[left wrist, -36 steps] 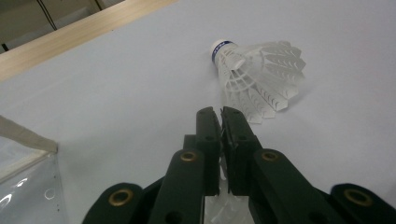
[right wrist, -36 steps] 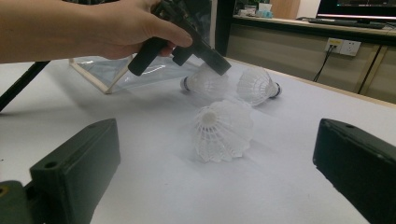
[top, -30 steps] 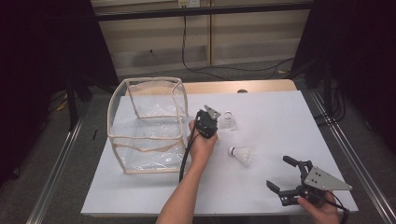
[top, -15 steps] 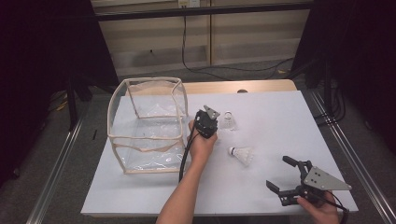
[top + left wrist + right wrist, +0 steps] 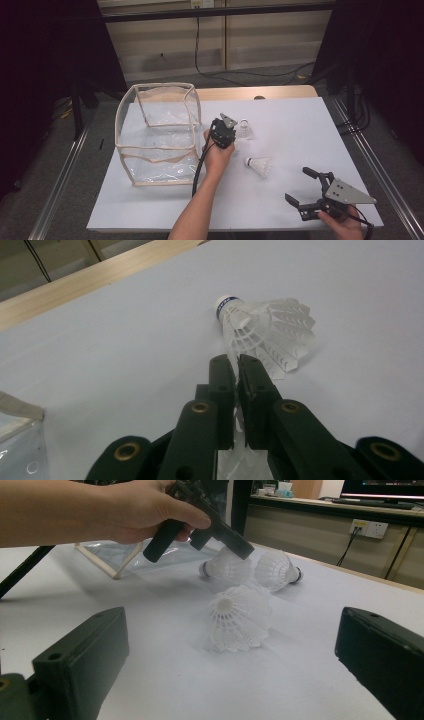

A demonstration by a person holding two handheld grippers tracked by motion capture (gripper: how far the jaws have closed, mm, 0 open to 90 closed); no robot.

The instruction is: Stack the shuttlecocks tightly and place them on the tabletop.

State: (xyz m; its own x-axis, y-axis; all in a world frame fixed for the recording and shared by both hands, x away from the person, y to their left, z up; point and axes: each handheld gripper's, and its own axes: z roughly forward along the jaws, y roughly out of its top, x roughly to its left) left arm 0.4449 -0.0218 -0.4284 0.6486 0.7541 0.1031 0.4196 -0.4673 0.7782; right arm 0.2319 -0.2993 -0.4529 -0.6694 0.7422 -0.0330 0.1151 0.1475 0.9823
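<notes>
High view, going left to right: a clear plastic bag with beige piping (image 5: 159,134) stands open at about 9 o'clock on the white table (image 5: 300,120). Just beside it, toward the centre, the left gripper (image 5: 234,141) has its jaws closed tight on the skirt of a white shuttlecock (image 5: 226,566); in the left gripper view feather plastic shows pinched between the black jaws. A second shuttlecock (image 5: 265,330) lies just beyond it at 12 o'clock, cork toward the bag. A third shuttlecock (image 5: 258,165) lies alone at 4 o'clock from the held one. At 5 o'clock on the table, the right gripper (image 5: 307,189) rests with jaws spread wide, holding nothing.
</notes>
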